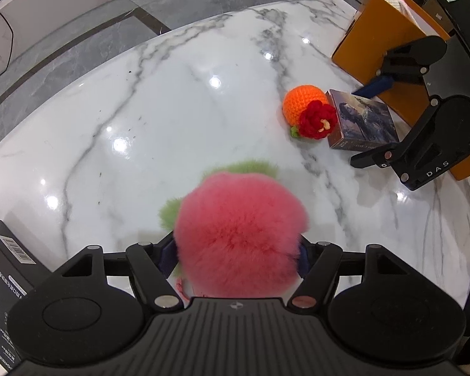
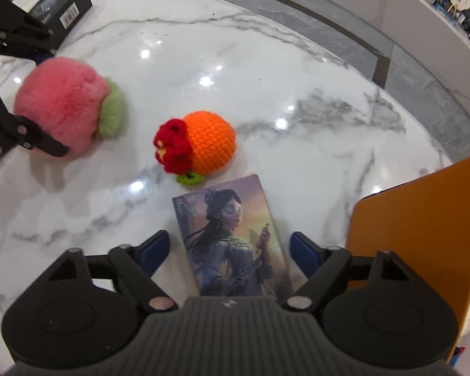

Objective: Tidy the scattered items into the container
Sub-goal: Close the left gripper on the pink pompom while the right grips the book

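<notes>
The card box [image 2: 232, 241] is lying flat on the marble table [image 2: 266, 62], directly between the right gripper [image 2: 230, 250]'s jaws, which are standing apart with a gap on either side of it. Its long axis is running straight ahead along the fingers, so closing should be meeting its two long edges. Its near end is hidden under the gripper body. Just beyond its far end the crocheted orange [image 2: 210, 147] is sitting, close but apparently not touching.

To the right of these jaws, the orange container [image 2: 413, 235] is standing near, its inside mostly cut off.

The left gripper [image 1: 236, 250] is clamped on the pink plush peach [image 1: 239, 228], which is filling the jaws and hiding the fingertips. From there the container [image 1: 382, 50] is lying ahead and right, beyond the crocheted orange [image 1: 300, 103].
</notes>
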Demonstrator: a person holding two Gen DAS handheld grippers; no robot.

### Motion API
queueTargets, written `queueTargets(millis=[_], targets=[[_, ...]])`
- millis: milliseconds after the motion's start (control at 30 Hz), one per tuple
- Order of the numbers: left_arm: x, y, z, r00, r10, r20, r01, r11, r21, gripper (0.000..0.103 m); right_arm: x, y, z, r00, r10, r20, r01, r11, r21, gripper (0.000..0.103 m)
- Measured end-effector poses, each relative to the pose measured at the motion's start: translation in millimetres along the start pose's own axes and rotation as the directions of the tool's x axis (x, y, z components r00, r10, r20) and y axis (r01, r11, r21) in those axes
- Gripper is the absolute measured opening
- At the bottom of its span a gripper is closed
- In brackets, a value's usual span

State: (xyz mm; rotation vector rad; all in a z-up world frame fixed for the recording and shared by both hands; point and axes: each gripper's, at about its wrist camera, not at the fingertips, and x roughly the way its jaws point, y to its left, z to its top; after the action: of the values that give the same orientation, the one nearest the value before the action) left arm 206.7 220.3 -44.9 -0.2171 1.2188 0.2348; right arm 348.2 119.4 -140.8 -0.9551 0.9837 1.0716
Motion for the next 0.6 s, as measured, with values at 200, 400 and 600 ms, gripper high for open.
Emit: queueTargets(millis=[200, 400, 600], targets=[[-4.5, -5.3, -2.5, 1.000, -0.001, 0.001, 0.001, 1.000, 0.023, 0.060, -4.9, 0.3, -1.8, 1.000, -0.005, -0.018, 0.005, 1.000, 0.015, 0.066], [-12.2, -7.7, -5.3, 1.000, -0.005, 0.003, 0.005, 0.999, 0.041, 0.056, -6.9, 3.7, -5.2, 0.999, -0.025, -0.037, 0.025, 1.000, 0.007, 0.066], [-22.8, -9.2, -6.2, 1.000, 0.005, 0.007, -0.006, 0.999, 0.049, 0.054, -13.2, 7.7, -10.4, 0.998, -0.036, -0.050, 0.036, 0.999, -0.009, 0.065]])
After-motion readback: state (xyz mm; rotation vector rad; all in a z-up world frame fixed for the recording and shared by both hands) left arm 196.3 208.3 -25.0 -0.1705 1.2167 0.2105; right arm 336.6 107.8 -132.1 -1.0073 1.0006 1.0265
